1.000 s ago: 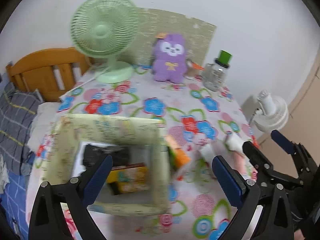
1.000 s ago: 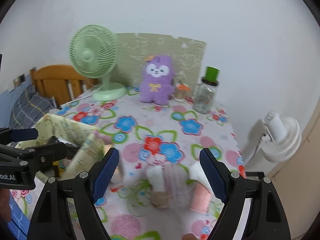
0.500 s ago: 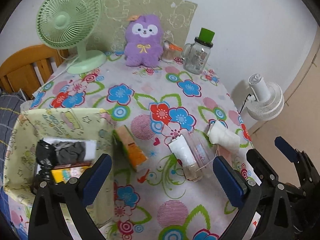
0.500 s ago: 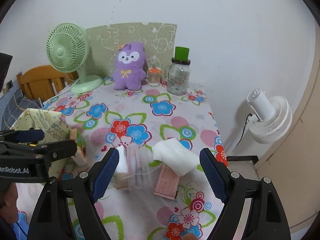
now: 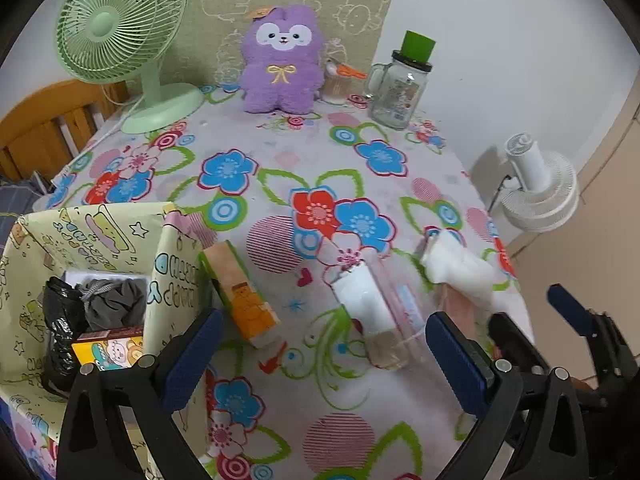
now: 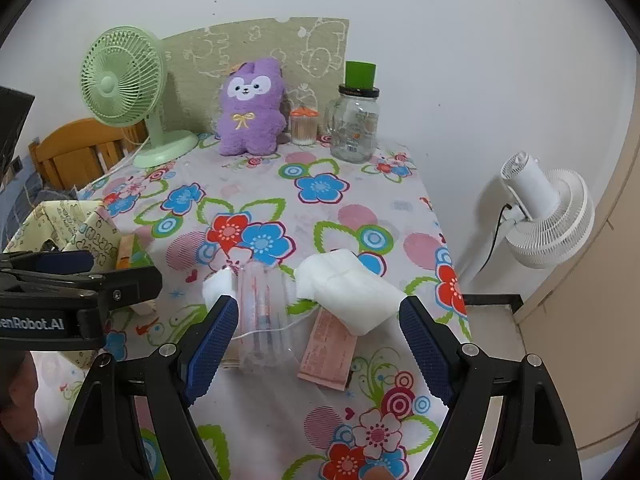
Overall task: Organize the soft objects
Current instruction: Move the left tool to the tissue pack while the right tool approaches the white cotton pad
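Observation:
On the flowered cloth lie a white cotton wad [image 6: 348,288], a clear air-cushion packet [image 6: 262,312], a white roll [image 6: 218,284] and a pink packet [image 6: 328,348]. My right gripper [image 6: 318,344] hangs open just above and in front of them, touching none. My left gripper [image 5: 324,360] is open too, over the cloth between the white roll [image 5: 360,300] and an orange carton [image 5: 240,292]. At the left stands a pale fabric box [image 5: 172,264] holding a grey cloth [image 5: 116,304], a black bag and a small carton. A purple plush [image 5: 280,64] sits at the back.
A green fan [image 5: 120,24], a glass jar with a green lid [image 5: 400,88] and a small pot stand along the back. The table's right edge drops off beside a white fan [image 6: 548,216]. A wooden bedstead [image 6: 76,152] lies left.
Both grippers have moved right and lower. The fabric box slid from the middle of the left wrist view to its left edge, and the soft items now sit between the right gripper's fingers.

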The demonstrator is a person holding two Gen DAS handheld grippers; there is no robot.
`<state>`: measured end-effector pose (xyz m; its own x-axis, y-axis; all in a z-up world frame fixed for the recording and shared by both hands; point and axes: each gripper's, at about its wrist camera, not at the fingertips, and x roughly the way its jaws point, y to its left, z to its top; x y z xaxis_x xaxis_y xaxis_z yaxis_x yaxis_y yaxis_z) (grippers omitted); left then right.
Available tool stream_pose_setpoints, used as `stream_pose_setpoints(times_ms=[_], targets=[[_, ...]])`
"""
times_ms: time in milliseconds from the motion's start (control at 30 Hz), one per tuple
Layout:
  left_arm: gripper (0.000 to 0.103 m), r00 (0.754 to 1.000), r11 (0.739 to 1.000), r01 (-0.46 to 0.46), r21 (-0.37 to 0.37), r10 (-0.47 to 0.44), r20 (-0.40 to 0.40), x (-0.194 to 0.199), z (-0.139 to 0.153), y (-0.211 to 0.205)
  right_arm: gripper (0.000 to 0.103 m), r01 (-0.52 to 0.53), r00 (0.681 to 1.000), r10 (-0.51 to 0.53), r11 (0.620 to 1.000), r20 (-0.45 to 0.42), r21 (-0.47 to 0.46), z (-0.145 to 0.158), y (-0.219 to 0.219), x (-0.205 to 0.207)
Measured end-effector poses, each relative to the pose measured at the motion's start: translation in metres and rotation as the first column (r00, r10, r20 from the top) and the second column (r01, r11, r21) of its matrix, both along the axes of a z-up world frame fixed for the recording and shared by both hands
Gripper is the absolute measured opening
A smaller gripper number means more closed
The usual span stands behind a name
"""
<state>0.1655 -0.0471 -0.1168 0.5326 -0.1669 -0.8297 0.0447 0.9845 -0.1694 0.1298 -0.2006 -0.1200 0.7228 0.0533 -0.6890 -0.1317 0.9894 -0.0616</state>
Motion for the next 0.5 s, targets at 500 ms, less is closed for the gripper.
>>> stream_pose_setpoints(times_ms=[500], targets=[[0.103, 1.0, 0.999, -0.008, 0.042, 0.008, 0.0, 0.016, -0.013, -0.013, 0.085, 0.009, 0.999, -0.01, 1.0, -0.051, -0.003, -0.023, 0.0, 0.015]])
